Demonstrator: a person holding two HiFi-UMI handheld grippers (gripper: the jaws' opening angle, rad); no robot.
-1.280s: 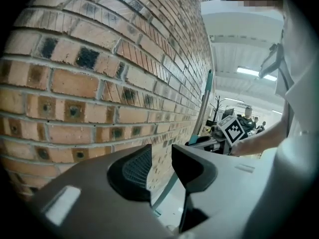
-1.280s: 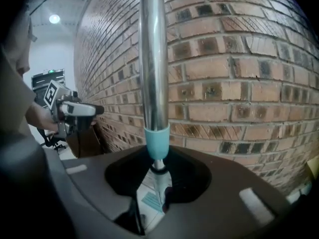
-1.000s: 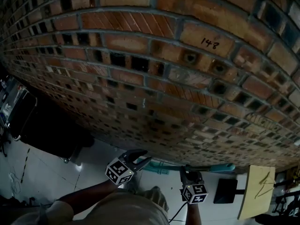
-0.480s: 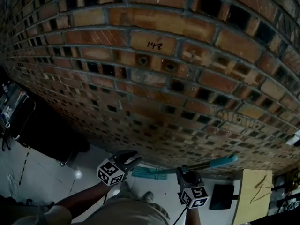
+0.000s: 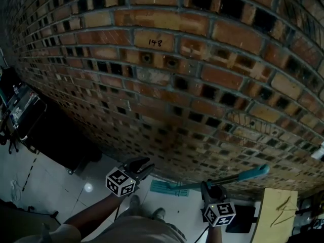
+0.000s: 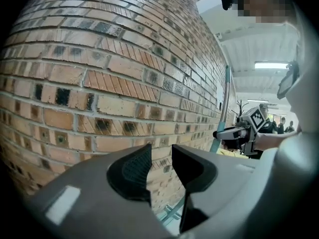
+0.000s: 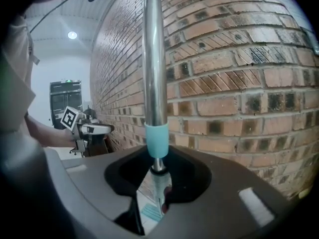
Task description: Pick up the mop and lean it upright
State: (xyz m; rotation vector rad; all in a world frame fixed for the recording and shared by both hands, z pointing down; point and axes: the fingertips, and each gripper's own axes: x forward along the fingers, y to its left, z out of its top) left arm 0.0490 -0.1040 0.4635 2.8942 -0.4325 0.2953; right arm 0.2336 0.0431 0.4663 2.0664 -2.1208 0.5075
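Observation:
The mop has a steel pole (image 7: 153, 59) with a teal collar (image 7: 157, 139) and a teal grip end (image 5: 256, 173). Its teal head (image 5: 166, 188) rests on the floor at the foot of the brick wall. My right gripper (image 5: 212, 190) is shut on the pole near its lower part, and the pole slants up to the right from there. In the right gripper view the pole rises straight out from between the jaws (image 7: 157, 169). My left gripper (image 5: 137, 167) hovers left of the mop head, open and holding nothing (image 6: 162, 169). From the left gripper view the pole (image 6: 226, 96) and the right gripper (image 6: 238, 132) show at the right.
A brick wall (image 5: 167, 85) fills most of the view, close ahead. A black cabinet (image 5: 50, 138) stands at the left on the pale floor (image 5: 55, 191). A yellow board (image 5: 274, 212) and a dark flat object (image 5: 243, 217) lie at the right. The person's shoe (image 5: 159, 214) is below the mop head.
The right gripper has risen with the mop pole, whose grip end went from nearly level to tilted upward. The left gripper shifted a little, still open.

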